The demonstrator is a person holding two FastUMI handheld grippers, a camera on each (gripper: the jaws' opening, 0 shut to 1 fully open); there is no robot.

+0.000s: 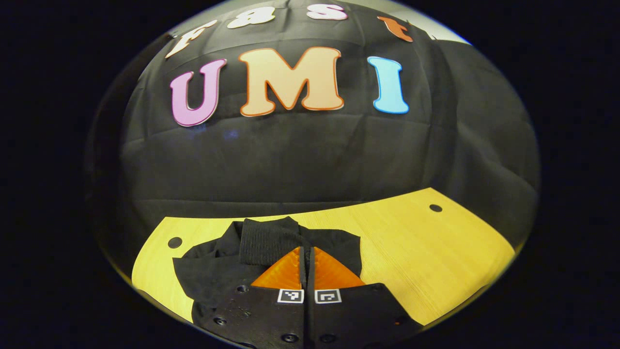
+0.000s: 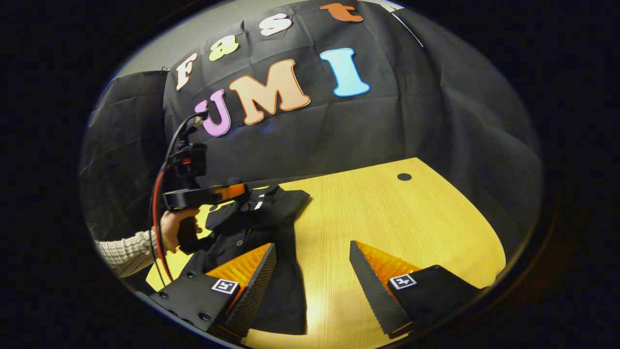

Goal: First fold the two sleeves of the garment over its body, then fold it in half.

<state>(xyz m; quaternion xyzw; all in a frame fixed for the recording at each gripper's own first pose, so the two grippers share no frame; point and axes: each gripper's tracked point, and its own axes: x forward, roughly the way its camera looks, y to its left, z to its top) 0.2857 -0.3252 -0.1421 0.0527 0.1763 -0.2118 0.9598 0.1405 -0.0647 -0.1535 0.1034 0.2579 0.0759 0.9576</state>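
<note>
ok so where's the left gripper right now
In the right gripper view, the left gripper is at far left, over the dark garment on the wooden table.

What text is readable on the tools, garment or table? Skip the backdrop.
No readable words, numbers or brands anywhere.
On the left tool: two square coded markers, patterns only, no text.
On the right tool: one such marker on each finger, no text.
On the garment: a small white tag, too small to read.
On the table: no writing.
</note>
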